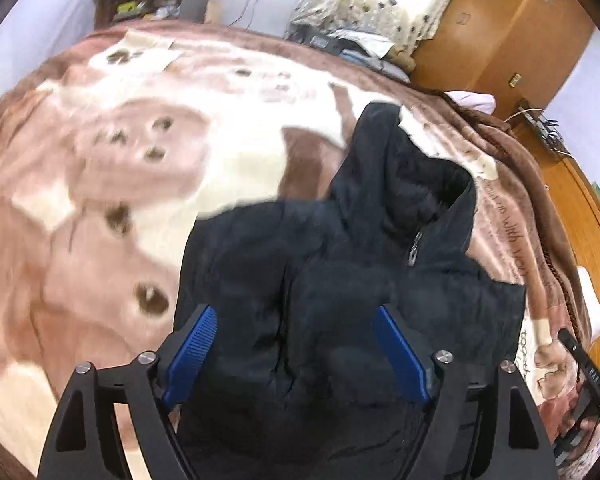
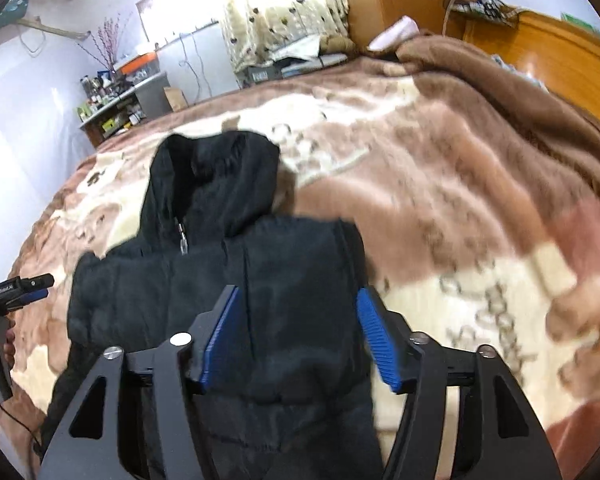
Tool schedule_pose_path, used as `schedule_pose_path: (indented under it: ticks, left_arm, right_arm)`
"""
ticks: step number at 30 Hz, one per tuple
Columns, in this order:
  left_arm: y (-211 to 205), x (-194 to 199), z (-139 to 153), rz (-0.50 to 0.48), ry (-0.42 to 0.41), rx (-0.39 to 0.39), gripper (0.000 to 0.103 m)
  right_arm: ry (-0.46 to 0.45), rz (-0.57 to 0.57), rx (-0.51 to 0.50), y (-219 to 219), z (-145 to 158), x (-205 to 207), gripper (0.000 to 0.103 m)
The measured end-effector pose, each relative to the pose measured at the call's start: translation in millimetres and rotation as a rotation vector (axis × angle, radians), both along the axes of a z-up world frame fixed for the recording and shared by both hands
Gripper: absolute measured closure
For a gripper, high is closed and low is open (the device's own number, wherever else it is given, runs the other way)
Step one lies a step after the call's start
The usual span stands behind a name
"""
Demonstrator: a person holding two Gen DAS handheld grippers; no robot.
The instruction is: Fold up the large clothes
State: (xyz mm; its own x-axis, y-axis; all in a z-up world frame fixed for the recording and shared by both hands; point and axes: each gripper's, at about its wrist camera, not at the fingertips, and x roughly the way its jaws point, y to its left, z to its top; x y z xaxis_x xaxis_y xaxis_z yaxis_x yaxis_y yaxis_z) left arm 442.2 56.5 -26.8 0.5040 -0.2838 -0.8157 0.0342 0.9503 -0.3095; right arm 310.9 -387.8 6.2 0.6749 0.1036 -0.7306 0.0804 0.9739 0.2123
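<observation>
A black hooded jacket (image 1: 340, 280) lies on the bed's brown and cream blanket (image 1: 160, 140), its hood (image 2: 216, 176) pointing to the far side and the zipper pull (image 2: 183, 244) showing. My left gripper (image 1: 295, 312) hangs over the jacket's near part, open, with its blue pads (image 1: 194, 352) wide apart and off the cloth. My right gripper (image 2: 298, 292) hovers above the jacket's right side, also open, its blue pads (image 2: 376, 336) clear of the fabric. Each gripper shows at the edge of the other's view: right gripper (image 1: 584, 368), left gripper (image 2: 28, 284).
A cluttered shelf (image 2: 116, 108) stands beyond the bed's far corner by a flowered curtain (image 2: 276, 8). A wooden wardrobe (image 1: 500, 32) and a wooden headboard (image 2: 560, 52) line the right side. A bunched brown blanket (image 2: 480, 76) and a pale pillow (image 2: 392, 32) lie near the headboard.
</observation>
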Motion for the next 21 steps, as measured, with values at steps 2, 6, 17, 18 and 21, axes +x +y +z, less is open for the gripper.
schedule_pose_path:
  ticks: [2, 6, 17, 18, 21]
  left_arm:
    - [-6.7, 16.8, 9.1, -0.017, -0.008, -0.001, 0.018]
    - [-19.1, 60.2, 19.5, -0.022, -0.016, -0.008, 0.018]
    - [-83.6, 163.5, -26.7, -0.098, 0.048, -0.018, 0.018]
    - [-88.7, 172.9, -34.4, -0.095, 0.059, -0.017, 0.018]
    - [-97.1, 194.7, -50.6, -0.07, 0.052, 0.007, 0.018]
  right_arm:
    - [-0.004, 0.009, 0.014, -1.1, 6.8, 18.9, 0.038]
    - [0.003, 0.01, 0.041, -1.1, 8.8, 68.1, 0.033]
    - [0.063, -0.021, 0.085, 9.4, -41.5, 191.5, 0.031]
    - [0.067, -0.023, 0.078, 10.6, -46.6, 199.4, 0.031]
    - [0.085, -0.004, 0.078, 18.1, -65.8, 225.1, 0.031]
